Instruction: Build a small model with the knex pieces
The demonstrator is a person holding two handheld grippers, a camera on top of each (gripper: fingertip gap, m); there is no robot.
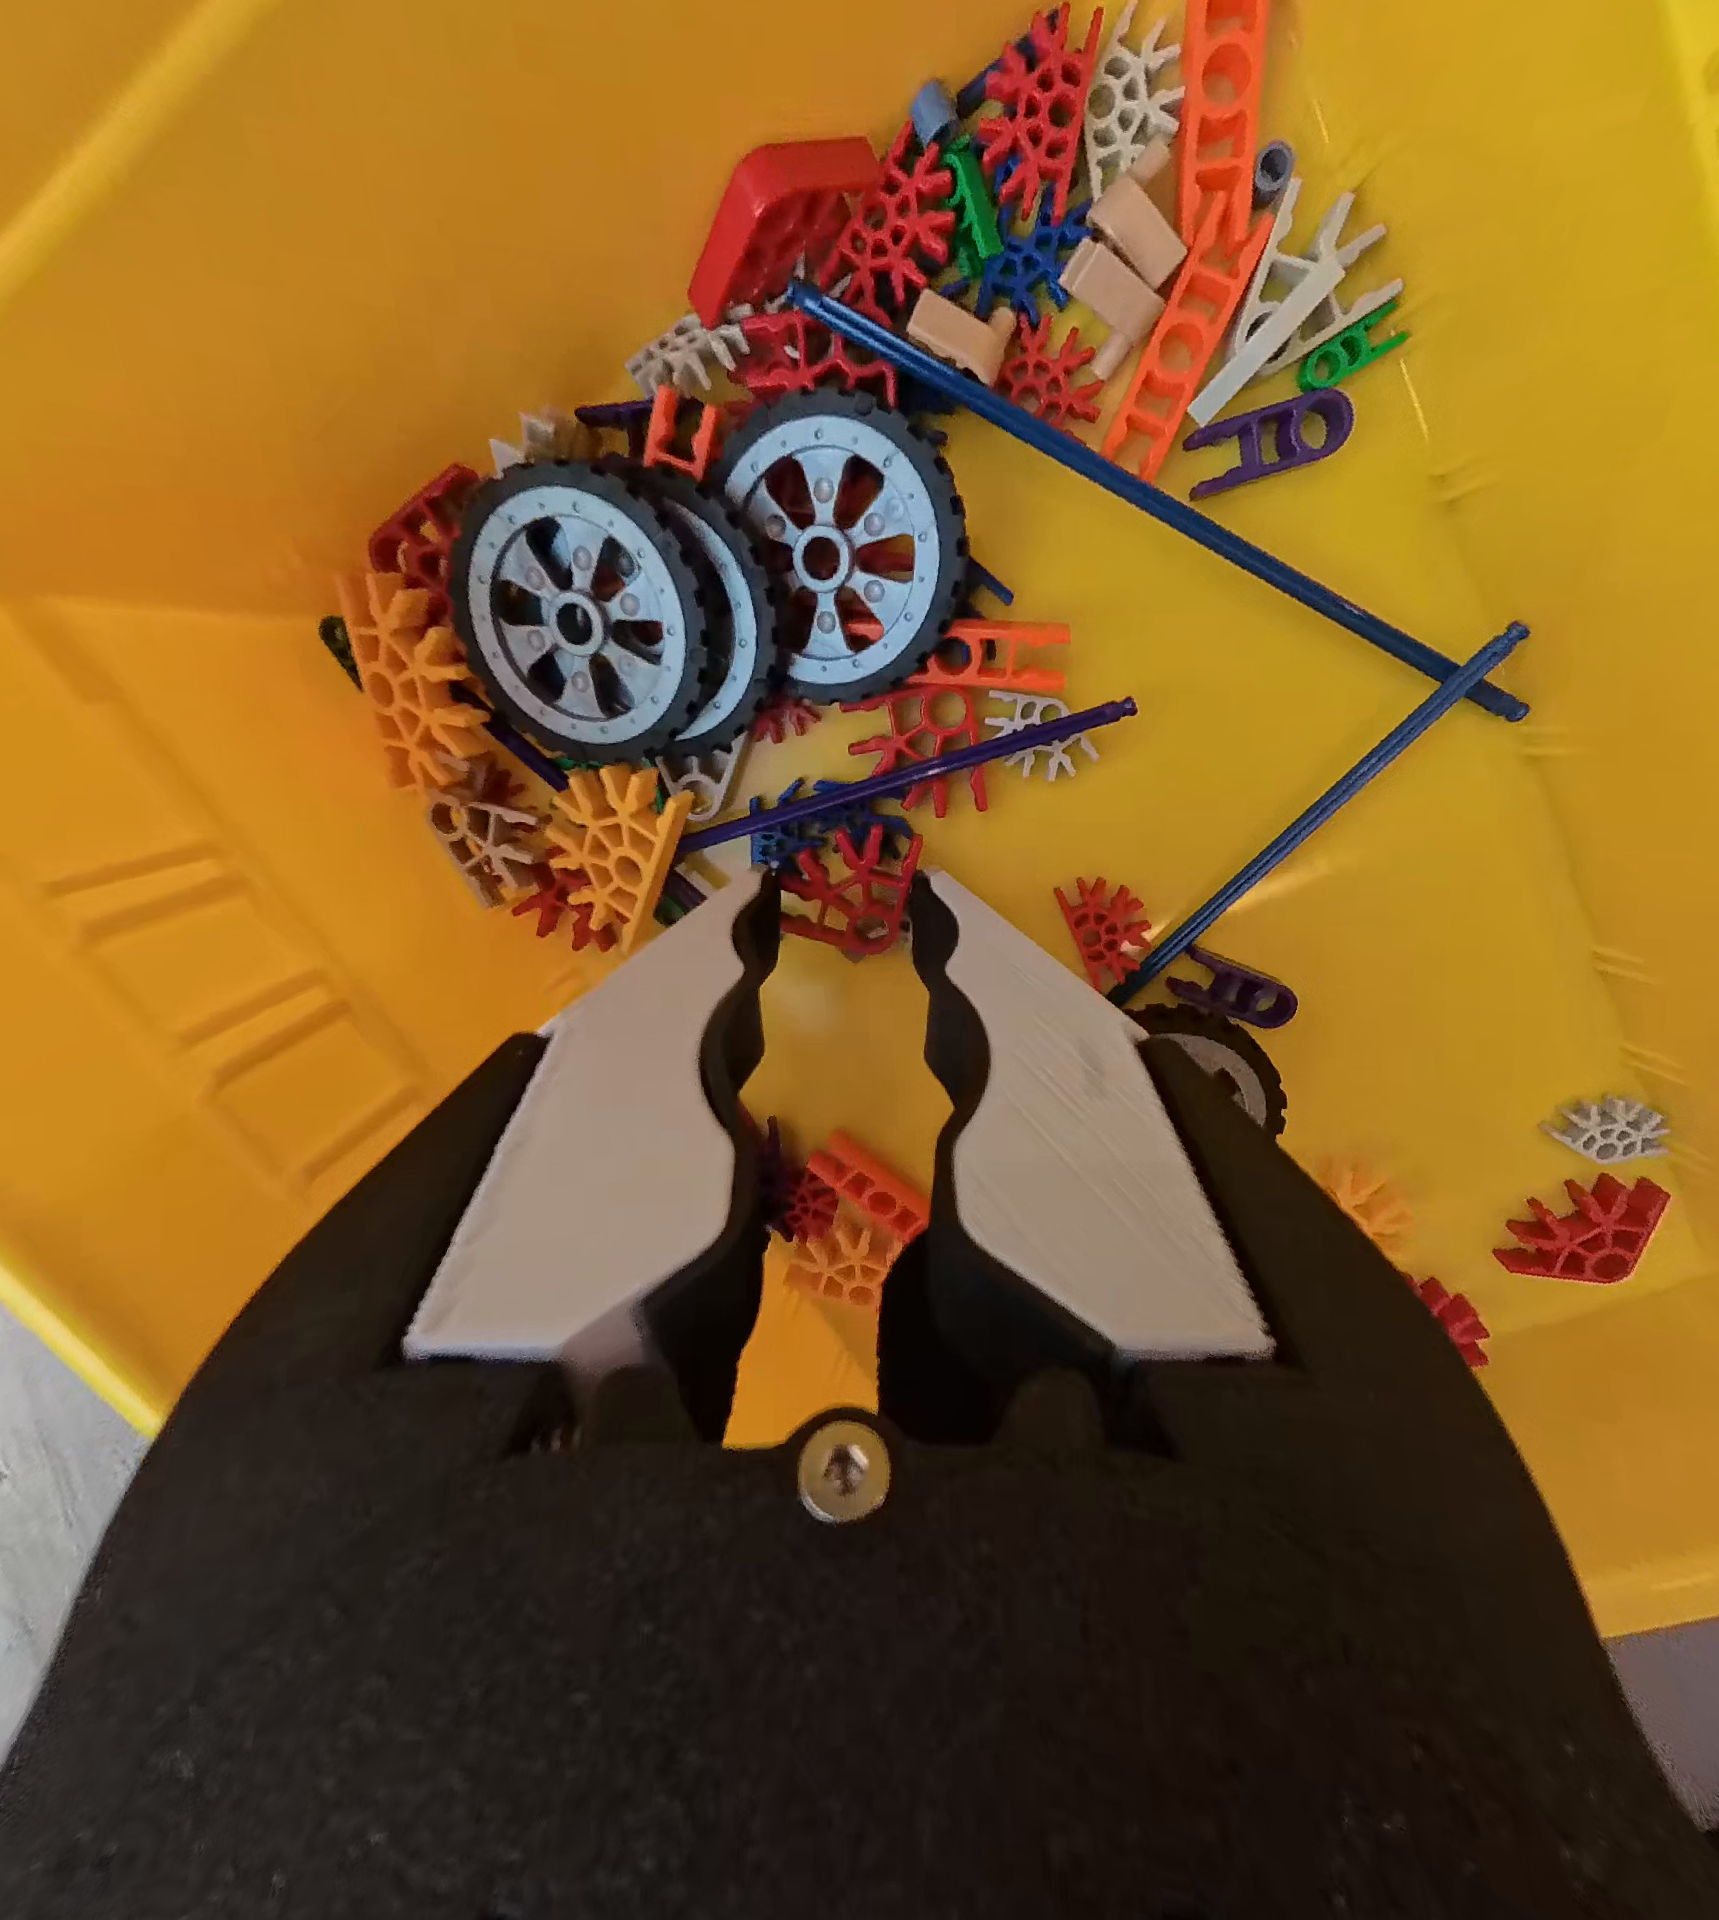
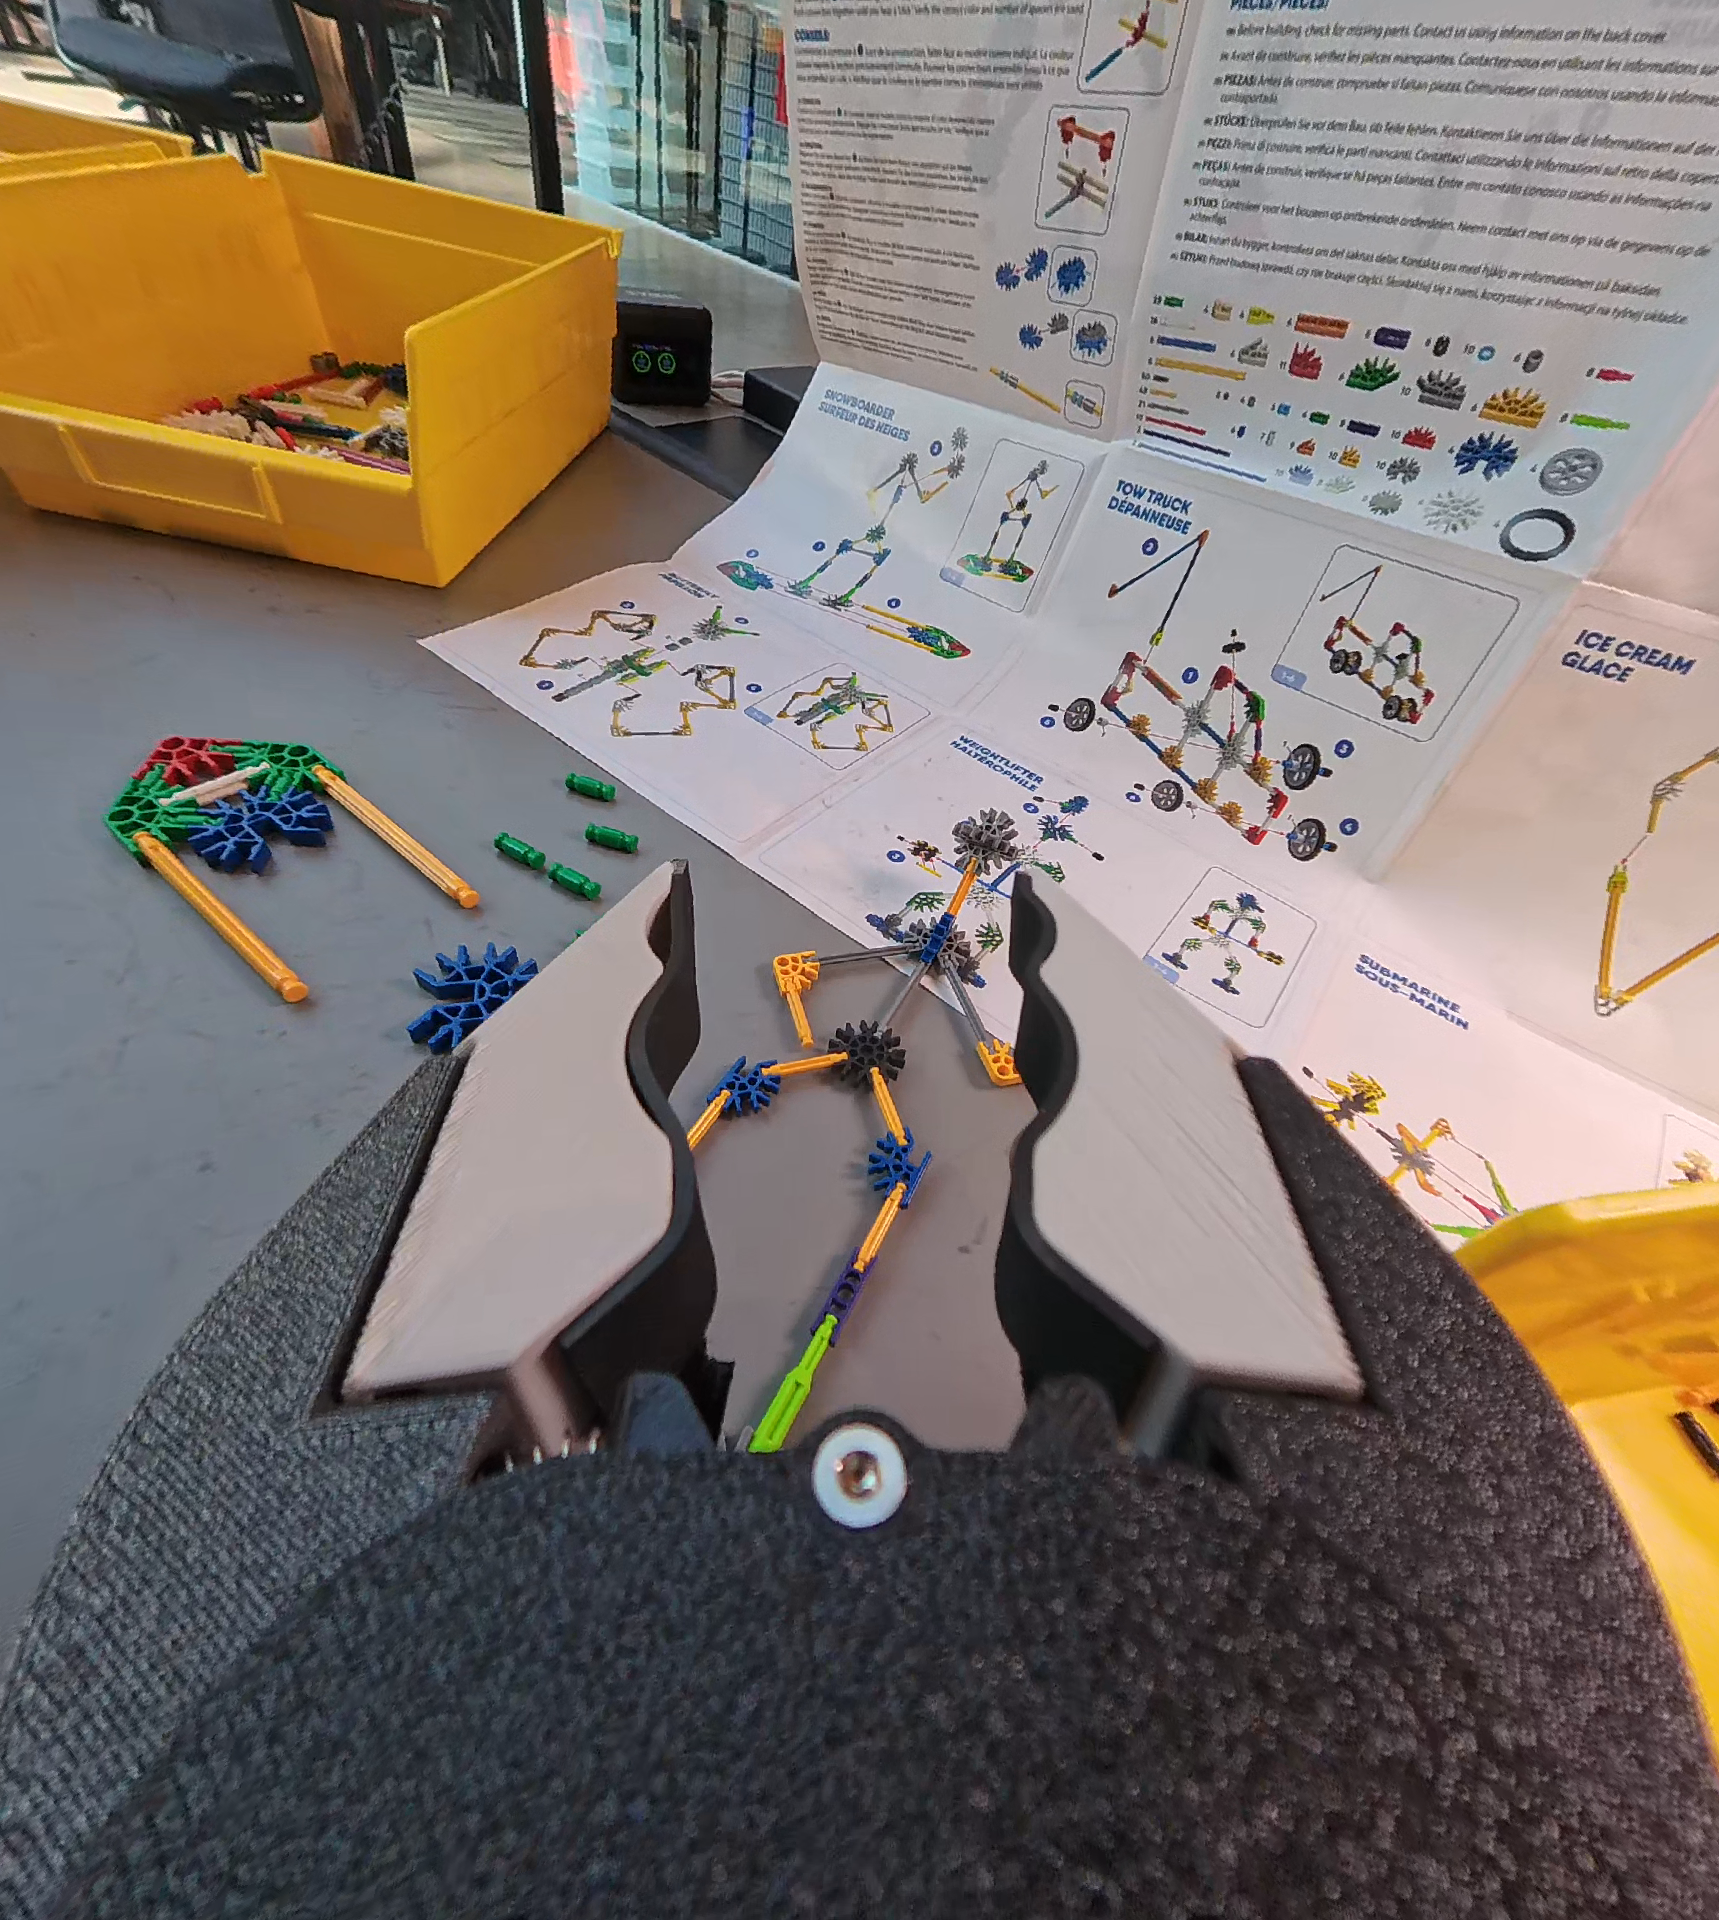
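Left wrist view: left gripper (image 1: pixel 842 885) angled steeply down into a yellow bin (image 1: pixel 211 520), jaws apart, tips flanking a red fan-shaped connector (image 1: pixel 850 920) on the bin floor. Contact with it not clear; nothing lifted. Just beyond the tips, a purple rod (image 1: pixel 917 774) lying across a blue connector, with yellow-orange connectors (image 1: pixel 616 842) to the left. Farther out, a stack of grey-hubbed wheels (image 1: pixel 574 623) with black tyres, overlapping a further wheel (image 1: pixel 824 551) of the same kind. Two long dark blue rods (image 1: pixel 1146 499) crossing near the right wall. At the far end, a heap of red, grey and tan pieces beside an orange perforated strip (image 1: pixel 1208 208). Under the right finger, part of another wheel, partly hidden.

Right wrist view: right gripper (image 2: pixel 850 878) held low and near level over a grey table (image 2: pixel 55 1143), jaws wide apart, empty. Between the fingers and below them, lying flat, a stick figure (image 2: pixel 865 1049) of yellow rods, blue connectors and a black hub, ending in a lime-green rod (image 2: pixel 793 1382) near the gripper's screw. Left of the fingers, a loose blue connector (image 2: pixel 470 992), four short green rods (image 2: pixel 564 842), and a green, red and blue sub-assembly (image 2: pixel 221 800) with two yellow rods. Ahead and right, an unfolded instruction sheet (image 2: pixel 1250 623), its far part standing up. Far left, a second yellow bin (image 2: pixel 481 416) with mixed pieces; at the right edge, the rim of another bin (image 2: pixel 1665 1299).
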